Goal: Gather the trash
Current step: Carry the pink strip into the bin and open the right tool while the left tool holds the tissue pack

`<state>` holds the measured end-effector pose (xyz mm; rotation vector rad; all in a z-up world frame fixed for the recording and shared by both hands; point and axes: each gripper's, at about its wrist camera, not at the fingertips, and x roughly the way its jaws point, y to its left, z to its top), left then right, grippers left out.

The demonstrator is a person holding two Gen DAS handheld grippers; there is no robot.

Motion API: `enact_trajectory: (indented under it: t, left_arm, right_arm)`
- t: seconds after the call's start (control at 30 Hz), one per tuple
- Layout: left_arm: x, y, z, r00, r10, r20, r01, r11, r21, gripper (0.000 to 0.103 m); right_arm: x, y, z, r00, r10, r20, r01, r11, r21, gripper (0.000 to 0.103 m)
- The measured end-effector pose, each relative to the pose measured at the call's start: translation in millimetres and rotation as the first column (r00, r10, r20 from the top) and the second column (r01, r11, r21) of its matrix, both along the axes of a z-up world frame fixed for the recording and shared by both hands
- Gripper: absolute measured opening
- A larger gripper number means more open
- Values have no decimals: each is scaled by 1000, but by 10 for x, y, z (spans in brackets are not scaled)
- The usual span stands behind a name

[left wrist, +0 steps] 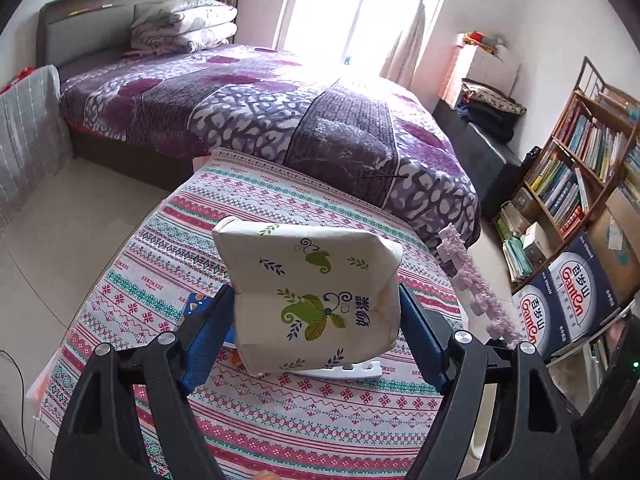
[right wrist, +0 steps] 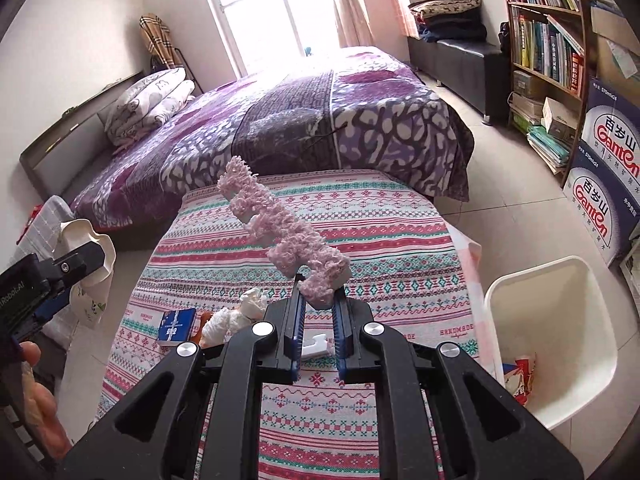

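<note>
The worktop (right wrist: 360,240), spread with a cloth striped in pink, teal and white bands, stands against the foot of a purple-quilted bed (right wrist: 320,120). On its near left lie a small blue box (right wrist: 176,325), crumpled white tissue wads (right wrist: 230,318) just right of it, and a flat white plastic piece (right wrist: 316,343) near the middle.

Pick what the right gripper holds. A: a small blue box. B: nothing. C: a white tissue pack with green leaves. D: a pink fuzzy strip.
D: the right gripper is shut on the pink fuzzy strip, which sticks up from its fingers over the patterned tablecloth.
</note>
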<state>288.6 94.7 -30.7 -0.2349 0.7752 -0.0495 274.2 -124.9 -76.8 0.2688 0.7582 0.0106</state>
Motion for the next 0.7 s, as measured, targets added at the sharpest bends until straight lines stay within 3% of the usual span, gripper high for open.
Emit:
enact_trajectory:
  t: [0.43, 0.7]
  left_arm:
    - [-18, -658, -11, 996, -80, 47, 75, 992, 98, 78]
    - [-23, -1064, -65, 988, -147, 49, 139, 981, 135, 78]
  right_arm:
    - [-151, -612, 85, 991, -137, 5, 137, 991, -5, 12]
    - [-232, -1077, 59, 963, -270, -22, 270, 963, -28, 12]
